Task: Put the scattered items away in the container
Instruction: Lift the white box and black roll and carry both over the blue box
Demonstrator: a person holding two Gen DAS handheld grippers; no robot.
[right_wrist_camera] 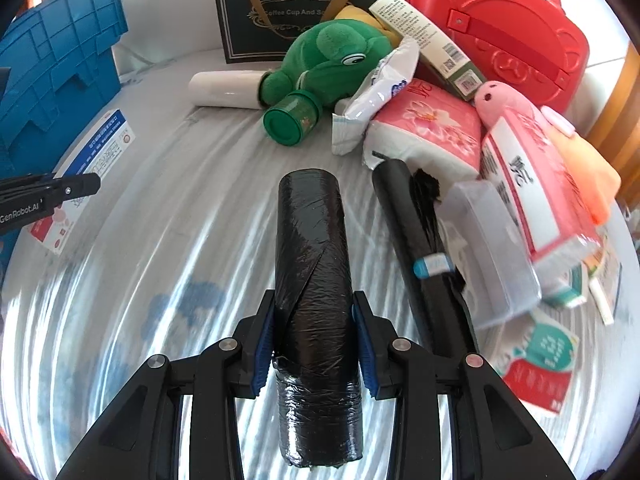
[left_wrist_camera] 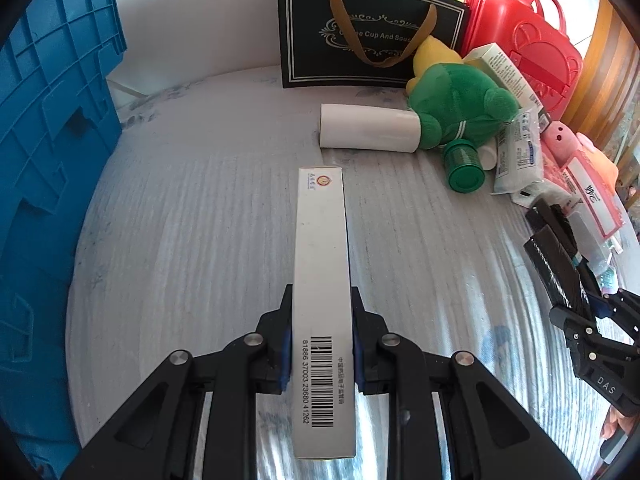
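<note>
My left gripper (left_wrist_camera: 322, 340) is shut on a long white carton with a barcode (left_wrist_camera: 322, 264), held above the table. My right gripper (right_wrist_camera: 316, 340) is shut on a black roll of bin bags (right_wrist_camera: 312, 264), held above the table. The blue crate (left_wrist_camera: 48, 152) stands at the left; it also shows in the right wrist view (right_wrist_camera: 56, 60). The left gripper and its carton show at the left of the right wrist view (right_wrist_camera: 48, 196). The right gripper shows at the right edge of the left wrist view (left_wrist_camera: 596, 340).
A pile lies at the right: green plush (right_wrist_camera: 328, 60), green-capped jar (right_wrist_camera: 290, 120), white roll (right_wrist_camera: 226, 90), tissue packs (right_wrist_camera: 432, 132), a second black roll (right_wrist_camera: 416, 232), clear case (right_wrist_camera: 492, 248), pink plush (right_wrist_camera: 504, 100). A black gift bag (left_wrist_camera: 360, 32) and red case (right_wrist_camera: 496, 28) stand behind.
</note>
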